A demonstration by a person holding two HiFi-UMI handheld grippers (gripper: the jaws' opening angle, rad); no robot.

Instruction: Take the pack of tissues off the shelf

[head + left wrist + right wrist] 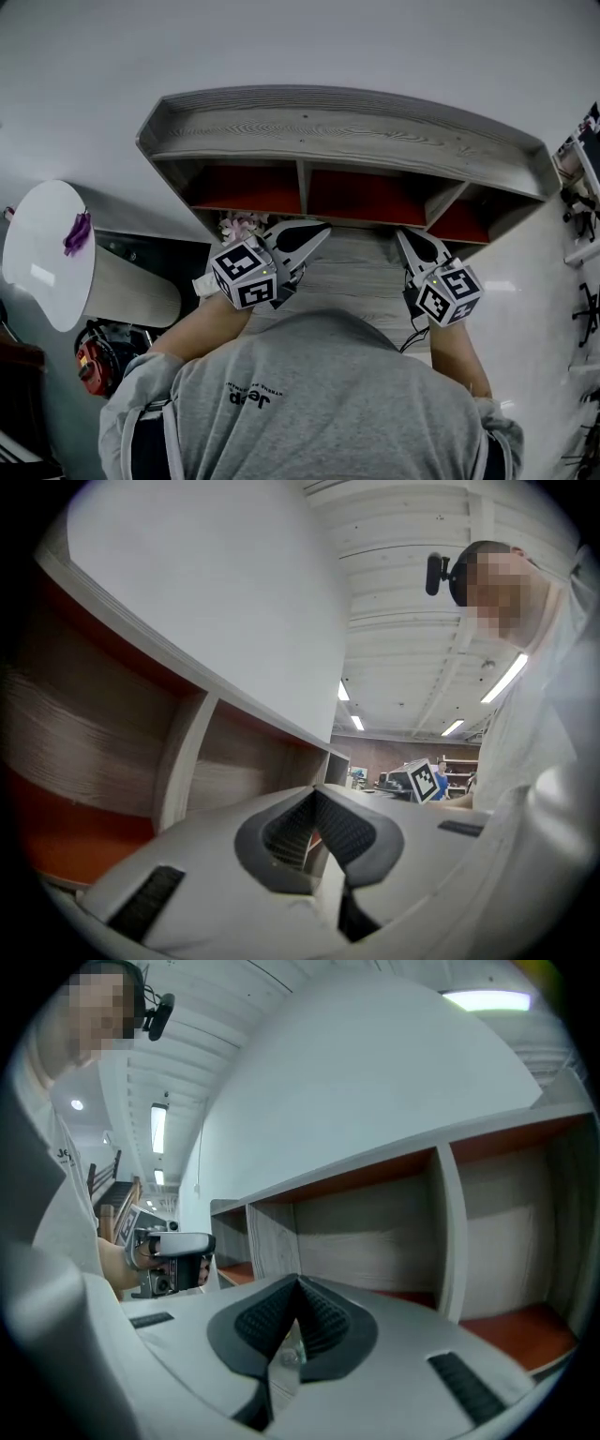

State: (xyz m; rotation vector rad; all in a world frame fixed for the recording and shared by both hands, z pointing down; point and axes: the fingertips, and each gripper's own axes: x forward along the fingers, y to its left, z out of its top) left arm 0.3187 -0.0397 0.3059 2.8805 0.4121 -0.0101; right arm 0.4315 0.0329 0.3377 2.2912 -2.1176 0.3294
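A grey wooden shelf (328, 127) with three red-floored compartments stands in front of me. A small pack with a pink floral print (240, 225), apparently the tissues, lies at the front of the left compartment, partly hidden by my left gripper's marker cube. My left gripper (319, 230) points at the divider between the left and middle compartments, to the right of the pack, and in its own view the jaws (314, 789) meet with nothing between them. My right gripper (401, 234) is before the middle compartment; its jaws (298, 1281) are shut and empty. The compartments show bare in both gripper views.
The shelf stands on a pale wooden top (366, 272). At the left are a white round table (47, 253) with a purple item (78, 232) and a red device (94, 361) on the floor. Dark stands (586, 225) are at the right edge.
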